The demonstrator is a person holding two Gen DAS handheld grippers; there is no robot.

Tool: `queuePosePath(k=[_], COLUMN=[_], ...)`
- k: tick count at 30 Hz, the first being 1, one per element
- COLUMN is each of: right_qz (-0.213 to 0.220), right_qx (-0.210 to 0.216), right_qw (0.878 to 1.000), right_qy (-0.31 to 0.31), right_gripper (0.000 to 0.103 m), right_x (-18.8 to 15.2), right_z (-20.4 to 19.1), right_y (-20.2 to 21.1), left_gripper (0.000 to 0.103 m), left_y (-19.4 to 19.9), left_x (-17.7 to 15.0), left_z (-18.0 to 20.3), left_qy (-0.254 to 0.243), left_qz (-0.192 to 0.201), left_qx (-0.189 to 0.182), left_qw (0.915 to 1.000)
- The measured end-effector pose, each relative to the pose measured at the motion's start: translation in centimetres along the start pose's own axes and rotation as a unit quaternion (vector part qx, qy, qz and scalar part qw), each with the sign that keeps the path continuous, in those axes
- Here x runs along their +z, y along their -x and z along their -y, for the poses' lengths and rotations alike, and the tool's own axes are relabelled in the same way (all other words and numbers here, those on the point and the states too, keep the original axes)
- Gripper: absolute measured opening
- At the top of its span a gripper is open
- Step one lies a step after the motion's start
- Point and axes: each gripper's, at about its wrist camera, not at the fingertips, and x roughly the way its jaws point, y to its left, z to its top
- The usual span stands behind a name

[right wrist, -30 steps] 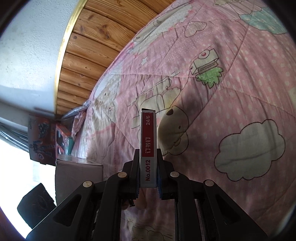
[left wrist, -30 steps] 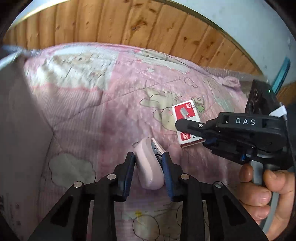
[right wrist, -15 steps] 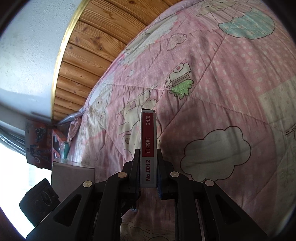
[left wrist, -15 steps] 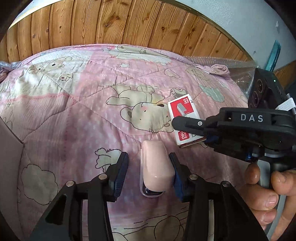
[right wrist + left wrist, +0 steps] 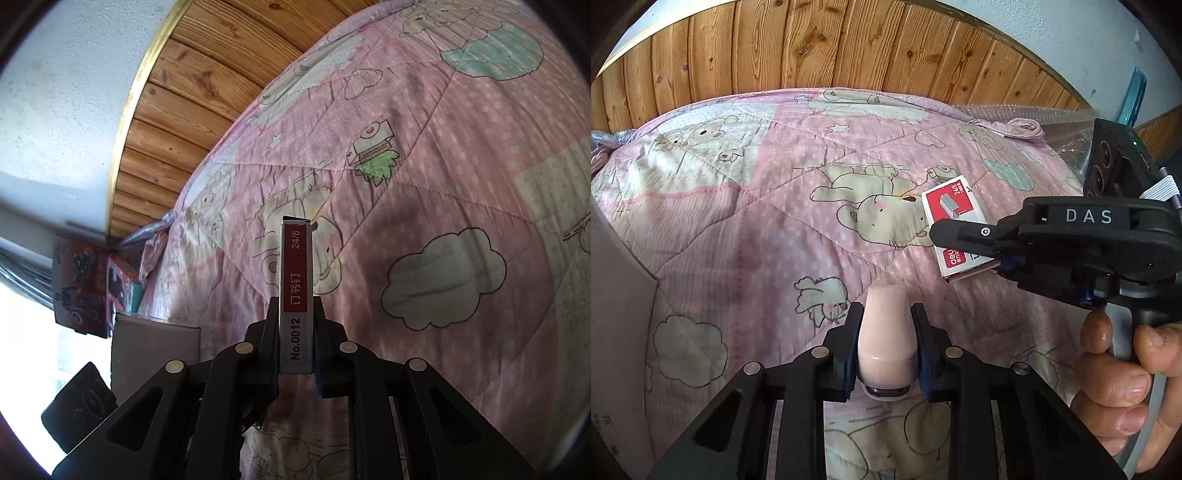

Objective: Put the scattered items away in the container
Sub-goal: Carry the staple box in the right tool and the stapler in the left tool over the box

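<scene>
A pale pink stapler (image 5: 884,332) sits lengthwise between my left gripper's (image 5: 886,312) fingers, which are shut on its sides just above the pink quilt (image 5: 757,221). My right gripper (image 5: 295,306) is shut on a red-and-white staple box (image 5: 295,266), held on edge over the quilt. In the left wrist view the same staple box (image 5: 951,206) shows to the right, under the right gripper's upper finger (image 5: 960,232). The cardboard container (image 5: 617,295) stands at the far left edge; its wall (image 5: 155,350) also shows low on the left in the right wrist view.
A wood-panelled wall (image 5: 849,48) runs behind the bed. A person's hand (image 5: 1126,369) grips the right tool's handle. Bubble wrap (image 5: 1067,122) lies at the quilt's far right. Colourful toy boxes (image 5: 85,288) stand beyond the container.
My left gripper's fingers, apart around the stapler half a second ago, have closed on it. The left view has swung right, away from the container. The right gripper keeps holding the staple box.
</scene>
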Motion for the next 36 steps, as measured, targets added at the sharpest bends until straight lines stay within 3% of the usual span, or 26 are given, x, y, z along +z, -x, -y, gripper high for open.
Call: queuePosePath(k=[6,18,36], right_qz=[0.0,-0.006,-0.012], right_qx=[-0.004,-0.03,-0.053], right_qw=[1.0,0.999,0.996], right_qy=[0.004,0.022,0.076], right_gripper=[0.014,0.014,0.014], right_x=[-3.3,-14.0,-27.8], right_z=[-1.8,-5.2,-9.6], right_y=[1.9,6.8,11.6], left_gripper=[0.027,0.027,0.027], left_y=[3.6,11.9,22.9], left_x=[-2.1,-7.9,-16.9], left_z=[-0.7,-1.3,-0.1], left_qy=[0.006,0.004,-0.006], left_qz=[0.005,0.021,0.074], left_qx=[-0.002,-0.009,-0.032], left_qw=[1.0,0.9997,0.9967])
